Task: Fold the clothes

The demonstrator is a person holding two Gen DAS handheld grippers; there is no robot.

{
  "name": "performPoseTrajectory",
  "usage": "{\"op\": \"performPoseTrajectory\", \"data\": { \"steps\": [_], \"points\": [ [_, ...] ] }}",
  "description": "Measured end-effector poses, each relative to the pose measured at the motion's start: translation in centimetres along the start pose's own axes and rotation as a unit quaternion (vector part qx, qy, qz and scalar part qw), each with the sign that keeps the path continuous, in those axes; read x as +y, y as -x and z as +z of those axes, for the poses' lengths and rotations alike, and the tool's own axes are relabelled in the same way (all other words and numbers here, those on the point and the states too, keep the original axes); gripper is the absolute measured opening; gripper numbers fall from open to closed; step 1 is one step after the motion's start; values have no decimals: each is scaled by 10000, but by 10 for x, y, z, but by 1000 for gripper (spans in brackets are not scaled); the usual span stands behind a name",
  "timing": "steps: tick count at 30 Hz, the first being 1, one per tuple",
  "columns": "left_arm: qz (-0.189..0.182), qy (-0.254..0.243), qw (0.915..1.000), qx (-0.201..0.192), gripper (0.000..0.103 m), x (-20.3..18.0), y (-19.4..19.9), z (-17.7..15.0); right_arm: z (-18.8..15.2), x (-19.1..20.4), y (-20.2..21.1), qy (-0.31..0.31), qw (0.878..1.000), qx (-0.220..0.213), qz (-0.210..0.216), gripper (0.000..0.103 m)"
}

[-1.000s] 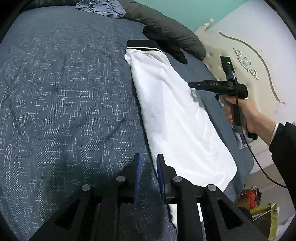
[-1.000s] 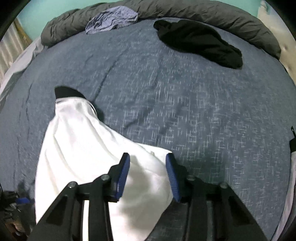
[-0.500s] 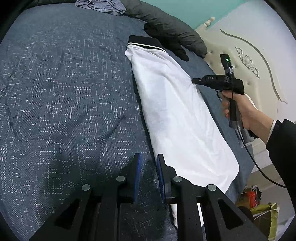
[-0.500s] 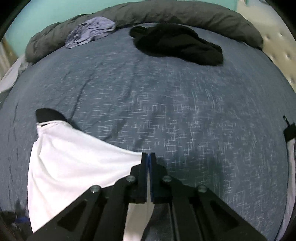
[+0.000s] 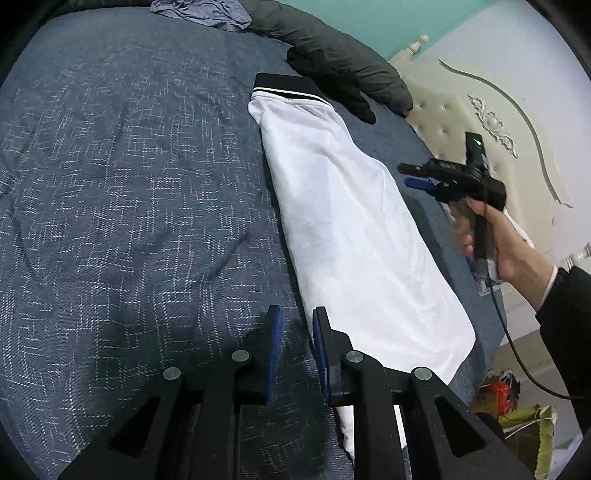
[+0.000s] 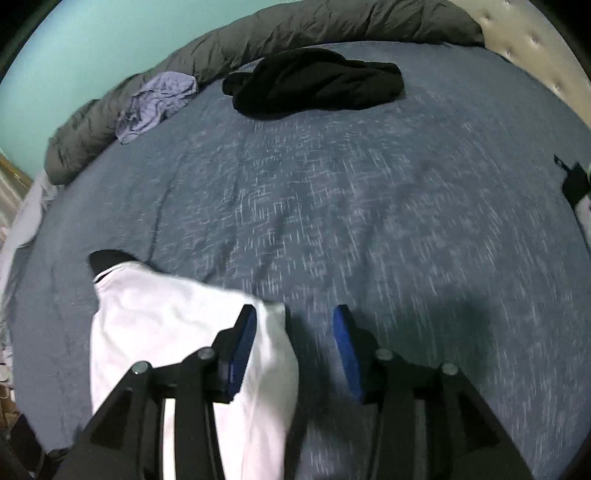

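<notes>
A white garment (image 5: 351, 225) with a black collar band (image 5: 284, 85) lies folded lengthwise on the blue bedspread (image 5: 129, 192). It also shows in the right wrist view (image 6: 166, 332). My left gripper (image 5: 295, 332) is open with a narrow gap, empty, just above the bedspread beside the garment's left edge. My right gripper (image 6: 293, 328) is open and empty above the garment's edge; it shows in the left wrist view (image 5: 417, 177), held in a hand to the right of the garment.
A black garment (image 6: 317, 83) and a lilac garment (image 6: 155, 99) lie at the far side, by a rolled grey duvet (image 6: 332, 26). A cream headboard (image 5: 480, 122) stands on the right. Bags (image 5: 524, 421) lie on the floor past the bed's edge.
My right gripper shut on the white garment's edge half a second ago and has now opened and let it go. The left gripper has barely moved.
</notes>
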State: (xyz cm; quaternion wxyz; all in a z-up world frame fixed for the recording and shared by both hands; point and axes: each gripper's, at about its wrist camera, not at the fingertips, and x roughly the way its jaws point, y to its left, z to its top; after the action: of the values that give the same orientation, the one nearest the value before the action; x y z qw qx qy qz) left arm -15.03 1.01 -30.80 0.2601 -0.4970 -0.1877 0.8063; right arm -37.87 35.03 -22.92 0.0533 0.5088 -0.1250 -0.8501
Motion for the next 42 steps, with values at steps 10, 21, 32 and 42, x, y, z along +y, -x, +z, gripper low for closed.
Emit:
{"op": "performPoseTrajectory", "data": {
  "steps": [10, 21, 32, 42],
  "points": [
    [28, -4, 10000, 21, 18, -1, -2, -1, -33, 4, 0, 51, 9981, 377, 476, 11],
    [10, 2, 10000, 34, 18, 0, -4, 2, -30, -10, -6, -25, 9995, 213, -238, 1],
    [25, -13, 10000, 63, 18, 1, -1, -2, -40, -19, 29, -360, 9992, 102, 101, 25],
    [-66, 107, 9998, 141, 29, -3, 12, -24, -132, -18, 97, -286, 9958, 446, 746, 27]
  ]
}}
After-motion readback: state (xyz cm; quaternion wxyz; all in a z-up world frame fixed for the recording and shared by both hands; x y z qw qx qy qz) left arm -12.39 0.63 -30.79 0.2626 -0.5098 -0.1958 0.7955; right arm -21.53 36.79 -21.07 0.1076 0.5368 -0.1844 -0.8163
